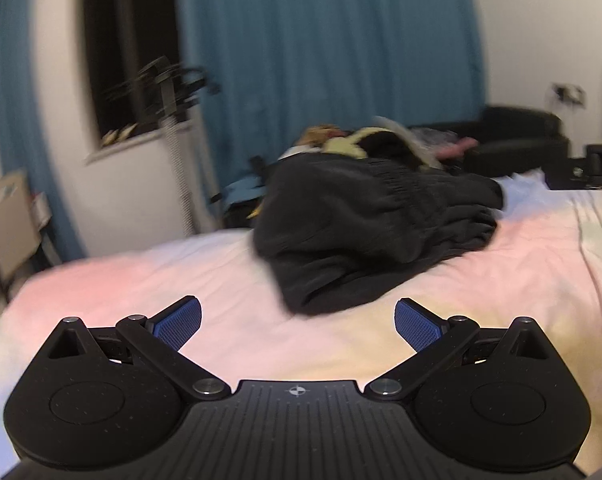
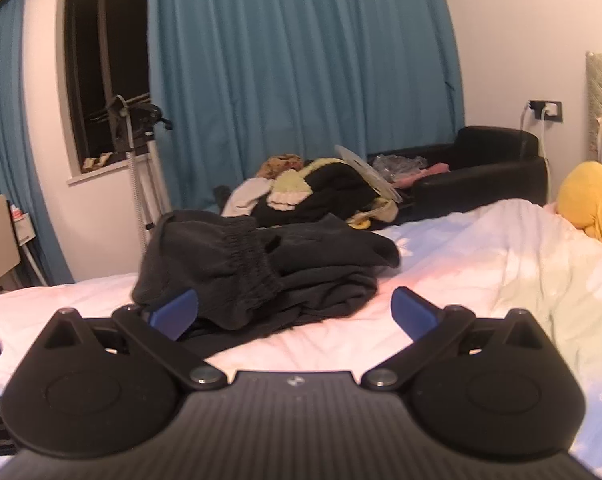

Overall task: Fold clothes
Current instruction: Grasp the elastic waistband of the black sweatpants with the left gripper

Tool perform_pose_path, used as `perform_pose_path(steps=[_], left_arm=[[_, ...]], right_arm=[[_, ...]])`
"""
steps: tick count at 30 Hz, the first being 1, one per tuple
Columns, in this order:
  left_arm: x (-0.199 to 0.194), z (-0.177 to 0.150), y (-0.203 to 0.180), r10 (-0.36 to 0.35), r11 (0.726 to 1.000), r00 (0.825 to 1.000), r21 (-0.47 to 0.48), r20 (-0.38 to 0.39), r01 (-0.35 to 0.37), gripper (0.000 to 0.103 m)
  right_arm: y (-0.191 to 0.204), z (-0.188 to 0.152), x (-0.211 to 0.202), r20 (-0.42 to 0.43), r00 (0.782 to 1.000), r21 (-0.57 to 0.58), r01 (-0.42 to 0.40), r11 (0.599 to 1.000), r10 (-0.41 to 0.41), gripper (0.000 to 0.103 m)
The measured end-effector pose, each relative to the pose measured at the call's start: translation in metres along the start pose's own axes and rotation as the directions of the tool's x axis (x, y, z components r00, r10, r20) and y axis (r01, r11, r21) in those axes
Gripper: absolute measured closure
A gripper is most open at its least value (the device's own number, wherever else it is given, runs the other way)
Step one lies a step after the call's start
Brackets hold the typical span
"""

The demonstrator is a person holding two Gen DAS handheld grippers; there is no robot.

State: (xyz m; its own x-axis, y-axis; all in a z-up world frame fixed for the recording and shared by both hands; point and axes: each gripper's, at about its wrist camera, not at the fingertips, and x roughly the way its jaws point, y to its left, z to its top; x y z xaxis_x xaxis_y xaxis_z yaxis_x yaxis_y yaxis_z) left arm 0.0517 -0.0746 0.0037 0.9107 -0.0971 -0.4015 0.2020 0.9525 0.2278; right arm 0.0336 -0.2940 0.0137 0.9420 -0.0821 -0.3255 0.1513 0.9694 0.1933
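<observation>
Clothes [image 2: 261, 264]; right view adds yellow cushion [image 2: 593, 204].

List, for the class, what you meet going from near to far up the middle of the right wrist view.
Right gripper → crumpled dark grey garment with elastic waistband → pile of mixed clothes → teal pleated curtain.
</observation>
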Motion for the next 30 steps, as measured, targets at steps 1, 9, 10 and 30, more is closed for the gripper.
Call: perform_pose_path(steps=[1,9,10,30], left_arm=[[0.008,0.006,-0.011,-0.013,0.999,1.0,0.036,0.01,0.013,0.0],[0.109,0.038,-0.094,-0.074,0.963,0.996,0.264,0.052,0.058,0.0],[0.125,0.038,-0.104,-0.07,0.955,0.996,0.292,0.058,0.05,0.0],[0.194,0.083,-0.1,-0.038,0.983,0.989,0.185,0.143,0.011,0.08]], right_arm=[[-0.006,0.0,0.002,-0.007,1.0,0.008,0.014,1.0,-0.014,0.0],[-0.064,-0.004,0.02,-0.014,0.996,0.163,0.087,0.983,-0.086,0.0],[-0.068,-0.007,0.026,-0.024,0.996,0.17,0.092,0.981,-0.089,0.0],[-0.08,-0.053,0.1,-0.246,0.969,0.178,0.011,0.984,0.034,0.0]])
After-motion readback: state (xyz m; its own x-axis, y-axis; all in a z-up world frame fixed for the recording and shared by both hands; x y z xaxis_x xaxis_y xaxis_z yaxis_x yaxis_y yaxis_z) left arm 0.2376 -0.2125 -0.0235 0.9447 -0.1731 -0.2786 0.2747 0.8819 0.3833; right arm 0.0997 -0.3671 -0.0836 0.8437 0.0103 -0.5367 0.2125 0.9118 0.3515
